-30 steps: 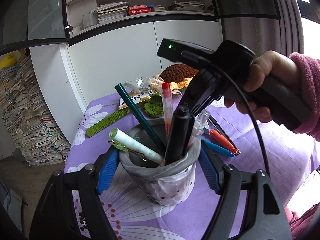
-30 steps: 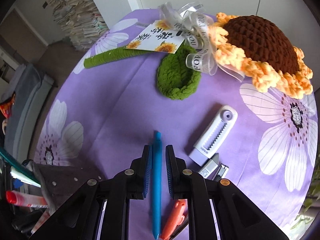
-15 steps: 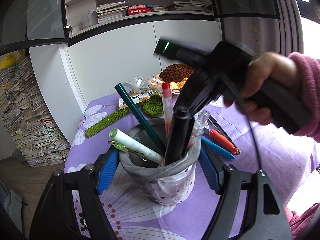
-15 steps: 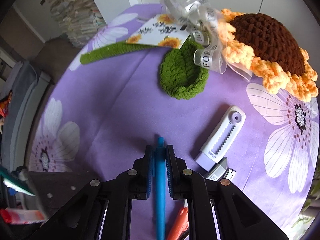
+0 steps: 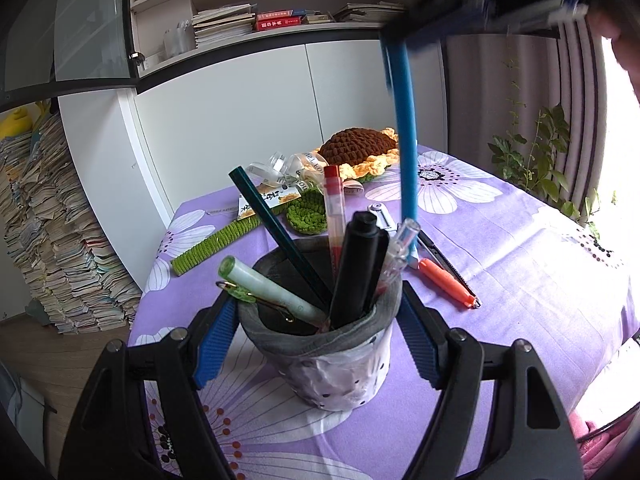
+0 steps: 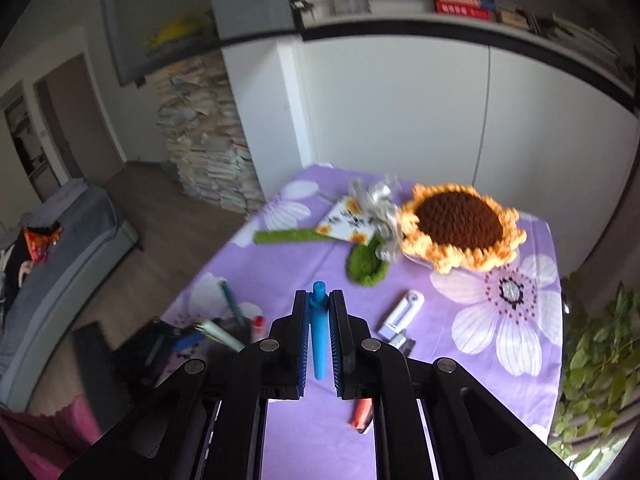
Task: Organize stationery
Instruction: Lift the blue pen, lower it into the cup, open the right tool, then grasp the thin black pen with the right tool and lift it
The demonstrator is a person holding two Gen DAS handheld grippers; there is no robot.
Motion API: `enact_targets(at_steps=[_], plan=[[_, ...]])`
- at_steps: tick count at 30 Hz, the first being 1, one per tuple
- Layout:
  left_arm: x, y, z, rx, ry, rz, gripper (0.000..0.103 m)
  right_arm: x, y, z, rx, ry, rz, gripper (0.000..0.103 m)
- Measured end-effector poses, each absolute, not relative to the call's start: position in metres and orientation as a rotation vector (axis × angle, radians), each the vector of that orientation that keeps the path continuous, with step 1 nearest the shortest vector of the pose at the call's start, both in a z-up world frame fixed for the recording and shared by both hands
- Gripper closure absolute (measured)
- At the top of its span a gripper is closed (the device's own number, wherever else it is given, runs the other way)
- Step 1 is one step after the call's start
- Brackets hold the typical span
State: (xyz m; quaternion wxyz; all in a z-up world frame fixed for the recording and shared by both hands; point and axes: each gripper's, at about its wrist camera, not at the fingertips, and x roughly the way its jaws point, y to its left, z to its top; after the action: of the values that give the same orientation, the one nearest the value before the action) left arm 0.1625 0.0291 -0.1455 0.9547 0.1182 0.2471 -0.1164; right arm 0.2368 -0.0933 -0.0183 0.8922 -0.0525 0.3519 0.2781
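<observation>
1. Left gripper (image 5: 316, 344): blue pads bracket the grey pen holder (image 5: 320, 344), apparently pressing its sides to steady it for loading.
2. Right gripper (image 6: 319, 334): jaws clamped on the blue pen (image 6: 319, 336), which hangs airborne above the purple tablecloth (image 5: 520, 272).
3. Holder is crowded: black marker (image 5: 356, 272), red pen (image 5: 335, 208), green pencil (image 5: 276, 236) limit entry.
4. Orange pen (image 5: 448, 282) and white correction tape (image 6: 402, 314) lie loose on the tablecloth; crocheted sunflower (image 6: 460, 228) sits beyond.

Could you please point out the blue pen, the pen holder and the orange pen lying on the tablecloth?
blue pen (image 6: 319, 334), right wrist view, on its barrel between the fingers.
pen holder (image 5: 344, 372), left wrist view, on its pale perforated front wall.
orange pen (image 5: 446, 282), left wrist view, on the middle of its barrel.
</observation>
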Motion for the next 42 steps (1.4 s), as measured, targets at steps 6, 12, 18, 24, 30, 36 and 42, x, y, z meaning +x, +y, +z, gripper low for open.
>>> enact_targets(at_steps=[6,12,18,24,30,36,42], plan=[[0.163,0.029,-0.145,0.24,0.502,-0.236,0.029,0.204,-0.087,0.022,-0.072,0.576,0.671,0.093],[0.163,0.029,-0.145,0.241,0.503,-0.236,0.029,0.203,-0.066,0.017,-0.072,0.574,0.736,0.093],[0.163,0.029,-0.145,0.243,0.503,-0.237,0.029,0.214,-0.039,-0.021,-0.141,0.61,0.733,0.093],[0.163,0.029,-0.145,0.241,0.501,-0.24,0.029,0.21,-0.031,-0.041,-0.206,0.639,0.762,0.093],[0.163,0.029,-0.145,0.241,0.498,-0.24,0.028,0.221,-0.036,-0.053,-0.159,0.745,0.806,0.093],[0.164,0.03,-0.145,0.241,0.498,-0.24,0.028,0.233,-0.056,-0.053,-0.057,0.832,0.83,0.067],[0.164,0.03,-0.145,0.239,0.499,-0.239,0.028,0.243,-0.11,-0.027,0.012,0.749,0.628,0.063]])
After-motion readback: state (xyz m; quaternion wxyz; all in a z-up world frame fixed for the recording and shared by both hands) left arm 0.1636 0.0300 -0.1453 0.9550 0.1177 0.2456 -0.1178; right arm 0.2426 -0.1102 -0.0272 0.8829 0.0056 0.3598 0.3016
